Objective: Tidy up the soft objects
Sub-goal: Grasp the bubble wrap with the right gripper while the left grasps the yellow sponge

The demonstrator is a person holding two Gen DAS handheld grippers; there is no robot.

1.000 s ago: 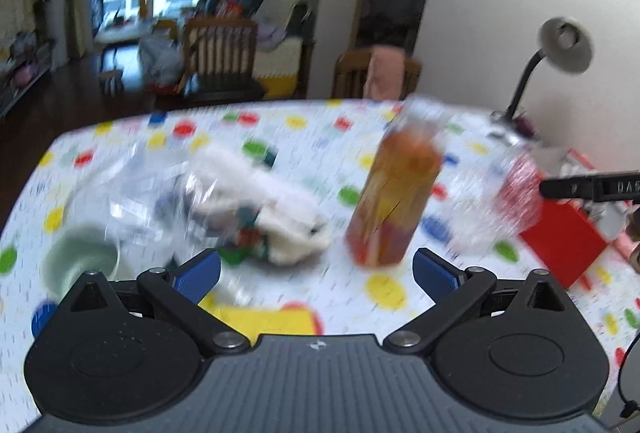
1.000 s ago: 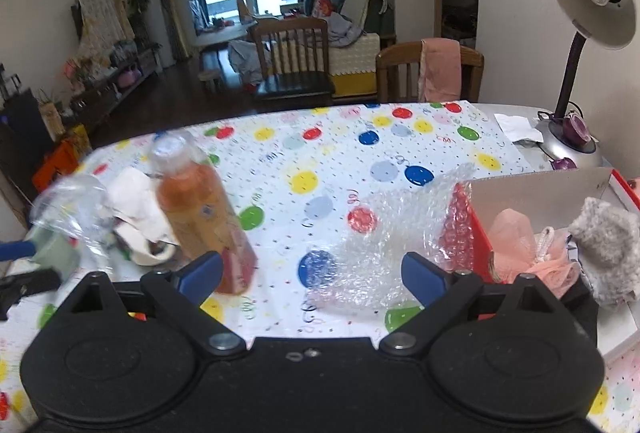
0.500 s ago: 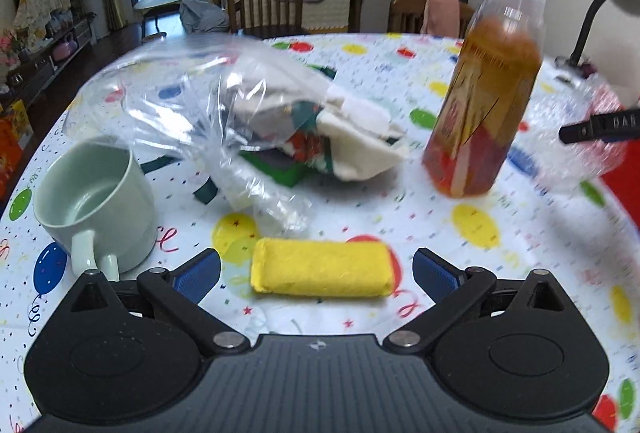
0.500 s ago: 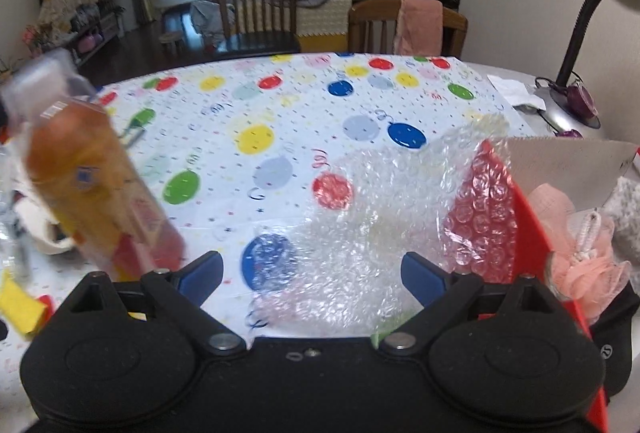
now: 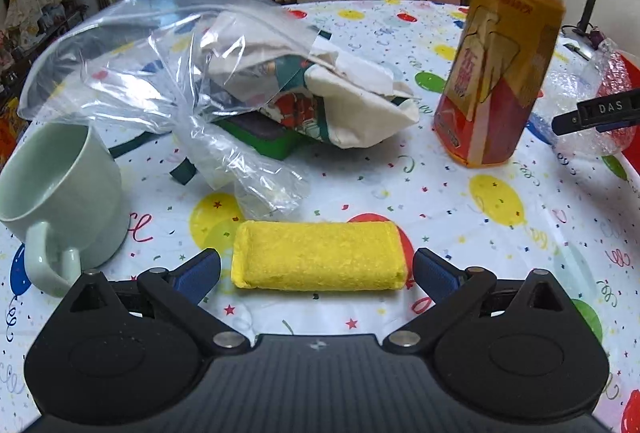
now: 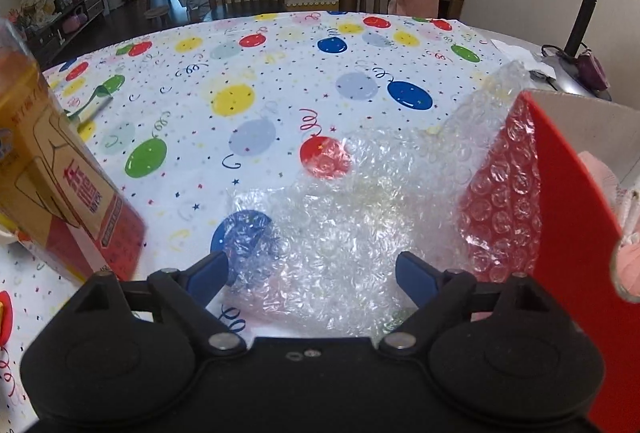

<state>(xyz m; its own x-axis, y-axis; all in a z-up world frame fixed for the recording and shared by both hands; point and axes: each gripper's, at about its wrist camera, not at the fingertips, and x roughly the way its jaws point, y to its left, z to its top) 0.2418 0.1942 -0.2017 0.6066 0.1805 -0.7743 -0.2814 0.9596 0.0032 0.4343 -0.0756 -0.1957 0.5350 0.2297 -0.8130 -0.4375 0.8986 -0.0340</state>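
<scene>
Sponge (image 5: 320, 255) lies between mug (image 5: 56, 189) and bottle (image 5: 500, 73).

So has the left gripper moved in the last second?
Yes. The left gripper has come down and forward toward the table: the yellow sponge now lies between its open fingers, and the bottle looms larger.
</scene>
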